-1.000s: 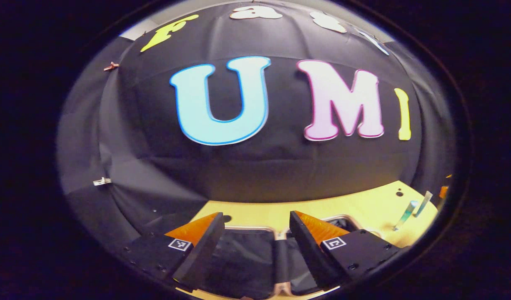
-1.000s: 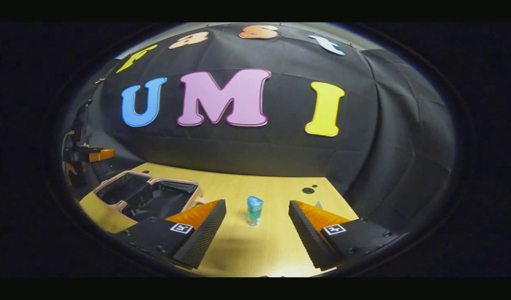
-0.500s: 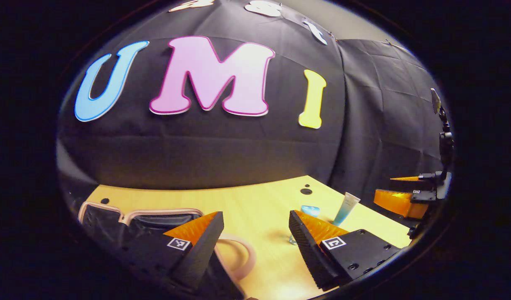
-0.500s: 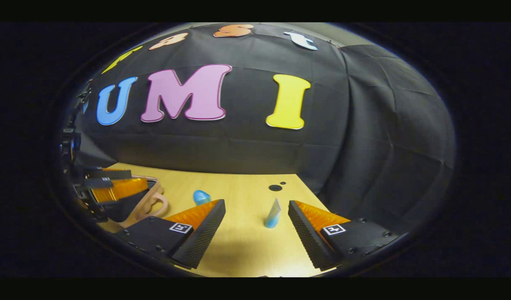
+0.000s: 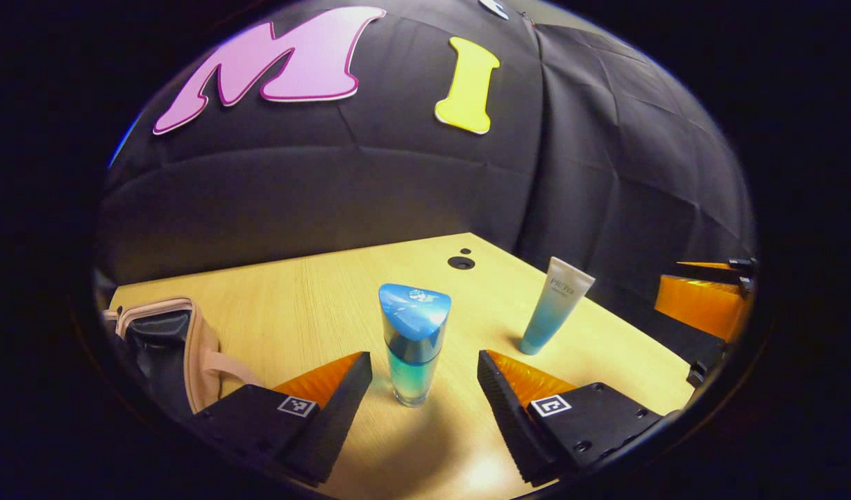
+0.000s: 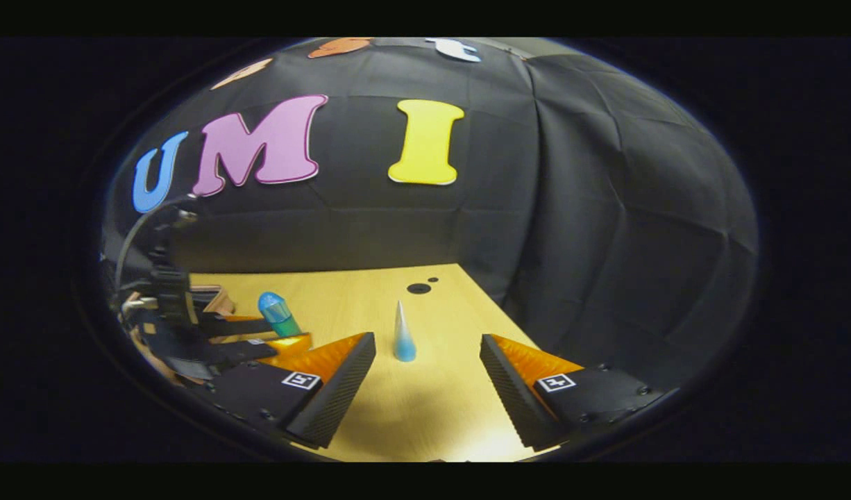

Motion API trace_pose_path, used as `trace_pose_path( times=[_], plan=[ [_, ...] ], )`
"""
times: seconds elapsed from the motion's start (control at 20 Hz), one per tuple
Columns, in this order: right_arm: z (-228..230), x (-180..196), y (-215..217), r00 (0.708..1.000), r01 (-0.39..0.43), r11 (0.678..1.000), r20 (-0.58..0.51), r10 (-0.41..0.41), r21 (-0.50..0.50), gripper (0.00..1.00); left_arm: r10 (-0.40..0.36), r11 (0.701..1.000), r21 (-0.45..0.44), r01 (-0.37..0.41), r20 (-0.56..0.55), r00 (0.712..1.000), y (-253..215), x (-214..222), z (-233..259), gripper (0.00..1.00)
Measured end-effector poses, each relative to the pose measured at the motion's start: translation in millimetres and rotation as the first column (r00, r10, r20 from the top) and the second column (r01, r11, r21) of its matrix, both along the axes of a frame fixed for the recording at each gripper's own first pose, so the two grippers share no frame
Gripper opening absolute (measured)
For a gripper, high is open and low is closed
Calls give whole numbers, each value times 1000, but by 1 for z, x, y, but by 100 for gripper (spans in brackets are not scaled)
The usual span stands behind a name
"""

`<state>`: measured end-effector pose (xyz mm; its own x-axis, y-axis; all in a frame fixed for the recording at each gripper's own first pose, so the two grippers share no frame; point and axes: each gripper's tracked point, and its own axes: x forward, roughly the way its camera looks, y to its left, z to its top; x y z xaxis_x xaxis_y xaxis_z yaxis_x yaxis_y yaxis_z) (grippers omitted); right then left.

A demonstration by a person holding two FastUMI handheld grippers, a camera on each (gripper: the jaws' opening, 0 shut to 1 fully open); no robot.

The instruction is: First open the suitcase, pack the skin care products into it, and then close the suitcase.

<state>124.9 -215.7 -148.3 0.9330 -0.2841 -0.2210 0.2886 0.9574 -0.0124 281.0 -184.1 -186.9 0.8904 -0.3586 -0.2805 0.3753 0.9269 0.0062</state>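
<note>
Suitcase (image 5: 169, 347) open, bottle (image 5: 411, 347) and tube (image 5: 554, 305) upright nearby.

Left gripper (image 5: 424, 364) fingers spread wide; right gripper (image 6: 427, 347) likewise.

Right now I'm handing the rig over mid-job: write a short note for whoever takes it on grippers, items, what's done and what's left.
Left gripper: open, lined up on the blue-capped bottle, which stands upright between its fingers, not yet gripped.
Right gripper: open, facing the tube, which stands cap-down on the table.
Suitcase: open, at the table's left edge.
Done: suitcase opened.
Left: grip the bottle and tube, pack both in the suitcase, close it.
</note>
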Motion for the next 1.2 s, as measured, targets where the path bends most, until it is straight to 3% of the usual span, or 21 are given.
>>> trace_pose_path(
  times=[0.15,0.25,0.35,0.45,0.85,0.9,0.95,1.1,1.15,1.2],
  plan=[
    [-17,12,-1,1000,-9,1000,-27,9,-9,96,38,999,-6,-38,-23,999,-5,19,-9,92],
    [-32,27,-1,998,-23,1000,-56,22,-11,97,48,999,-4,-48,-33,998,-7,22,-13,75],
    [-49,47,-1,997,-21,999,-80,25,42,97,42,999,-6,-42,-37,998,-10,28,-17,48],
    [-63,68,4,995,-25,995,-91,33,96,97,35,999,-15,-36,-35,999,-10,29,-18,49],
    [-101,129,-12,992,42,988,-122,-24,148,98,40,999,-30,-42,-40,998,-4,27,-19,48],
    [-106,135,-14,991,45,989,-129,-26,144,91,43,999,-31,-44,-43,998,-3,25,-19,48],
    [-110,139,-15,989,48,989,-142,-28,137,97,43,998,-32,-45,-42,998,-3,25,-19,48],
    [-120,148,-19,986,46,993,-166,-28,110,52,45,998,-34,-46,-34,998,0,22,-19,48],
    [-120,148,-17,986,41,993,-164,-22,114,57,47,998,-35,-48,-32,998,2,21,-19,48],
    [-120,148,-14,986,28,992,-164,-7,123,44,50,998,-39,-51,-31,998,3,20,-19,48]
  ],
)
